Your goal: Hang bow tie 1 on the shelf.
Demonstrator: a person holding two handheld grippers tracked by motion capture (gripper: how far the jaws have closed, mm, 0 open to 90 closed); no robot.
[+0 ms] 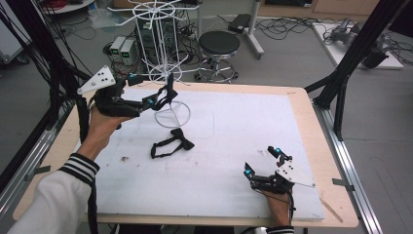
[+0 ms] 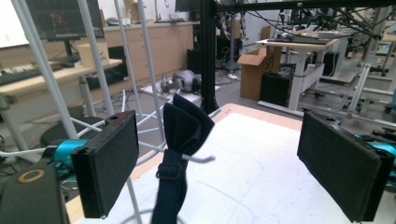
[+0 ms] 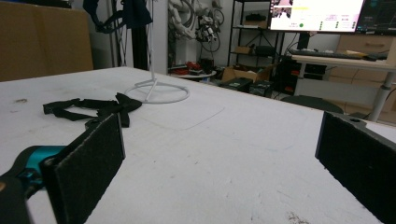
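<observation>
1. High view: left gripper (image 1: 163, 96) gapes wide, holding nothing, beside the bow tie (image 2: 183, 135) hung on the white wire rack (image 1: 160, 53) near the table's (image 1: 302, 146) far-left corner.
2. Right gripper (image 1: 263, 163) rests open and empty near the near edge.
3. Soft, light fabric; I'd pinch the knot.

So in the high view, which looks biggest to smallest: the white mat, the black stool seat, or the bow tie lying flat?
1. White mat, far the biggest.
2. Stool seat.
3. Bow tie lying on the mat.
The stool stands farther from the camera, so it may really be bigger than it looks.
</observation>
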